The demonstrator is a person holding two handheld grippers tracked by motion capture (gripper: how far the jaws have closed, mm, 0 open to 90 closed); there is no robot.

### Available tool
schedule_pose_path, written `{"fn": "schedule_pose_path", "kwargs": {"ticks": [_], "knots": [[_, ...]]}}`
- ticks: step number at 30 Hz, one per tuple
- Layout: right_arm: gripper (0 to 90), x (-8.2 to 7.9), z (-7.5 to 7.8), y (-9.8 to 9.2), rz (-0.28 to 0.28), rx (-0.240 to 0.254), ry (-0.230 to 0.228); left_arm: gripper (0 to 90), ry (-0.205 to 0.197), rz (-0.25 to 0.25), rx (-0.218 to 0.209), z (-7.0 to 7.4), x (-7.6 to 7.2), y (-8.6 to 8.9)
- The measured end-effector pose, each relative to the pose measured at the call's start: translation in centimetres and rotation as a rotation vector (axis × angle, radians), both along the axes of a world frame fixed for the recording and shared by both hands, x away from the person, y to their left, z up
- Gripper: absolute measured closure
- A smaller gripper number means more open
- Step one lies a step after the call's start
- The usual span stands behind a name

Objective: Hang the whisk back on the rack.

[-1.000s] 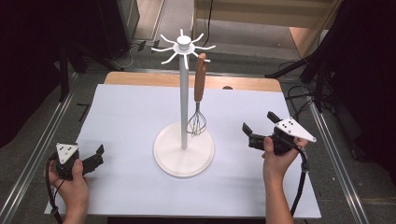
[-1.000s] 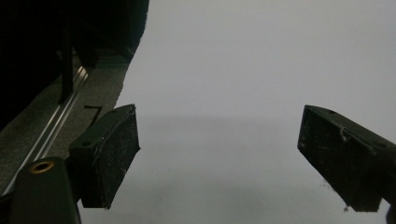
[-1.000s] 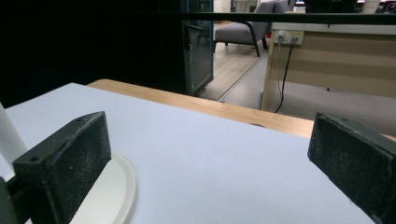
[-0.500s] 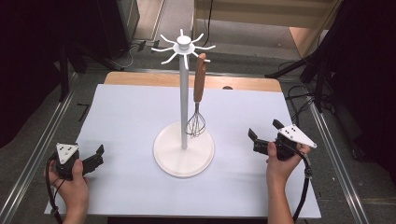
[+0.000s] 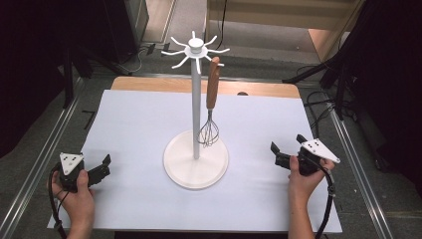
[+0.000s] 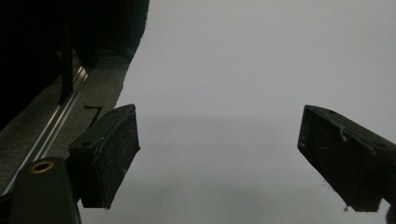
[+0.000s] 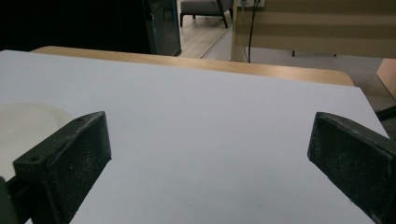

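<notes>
A white hook stand (image 5: 196, 102) rises from a round base (image 5: 181, 172) at the middle of the white table (image 5: 134, 124). A whisk (image 5: 212, 89) with a wooden handle hangs from one of its top hooks, its wire head just above the base. My left gripper (image 5: 102, 167) rests low near the front left corner, open and empty, its jaws wide apart over bare white surface (image 6: 229, 158). My right gripper (image 5: 287, 144) sits at the front right, also open and empty (image 7: 210, 163), with the base's rim (image 7: 23, 126) at that view's left.
A strip of bare wood (image 5: 149, 84) runs along the table's far edge. Metal rails (image 5: 45, 159) flank both sides on the floor, and cables (image 5: 318, 99) lie at the far right. Dark gear stands beyond the left edge.
My right gripper has drawn back from the stand, slightly toward the front right of the table. The left gripper, stand and whisk have not moved.
</notes>
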State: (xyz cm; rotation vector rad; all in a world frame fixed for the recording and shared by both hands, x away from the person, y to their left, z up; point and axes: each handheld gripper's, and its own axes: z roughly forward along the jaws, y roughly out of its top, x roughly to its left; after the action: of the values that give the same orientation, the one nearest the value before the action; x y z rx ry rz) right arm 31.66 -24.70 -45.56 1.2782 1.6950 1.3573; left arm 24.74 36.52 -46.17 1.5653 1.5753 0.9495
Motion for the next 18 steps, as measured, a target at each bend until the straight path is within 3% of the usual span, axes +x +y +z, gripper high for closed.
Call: {"fn": "schedule_pose_path", "kwargs": {"ticks": [9,15,18], "knots": [[0.1,-0.7,-1.6,-1.8,-0.042,-0.005,0.034,13.2,0.001,-0.002,0.001,0.0,0.0,0.0],[0.3,-1.4,-2.2,-3.3,-0.071,0.03,0.041,13.3,0.001,-0.002,0.004,0.0,0.0,0.0],[0.3,-1.8,-2.1,-3.7,-0.076,0.005,0.045,13.3,0.001,-0.002,0.006,0.0,0.0,-0.1]]}}
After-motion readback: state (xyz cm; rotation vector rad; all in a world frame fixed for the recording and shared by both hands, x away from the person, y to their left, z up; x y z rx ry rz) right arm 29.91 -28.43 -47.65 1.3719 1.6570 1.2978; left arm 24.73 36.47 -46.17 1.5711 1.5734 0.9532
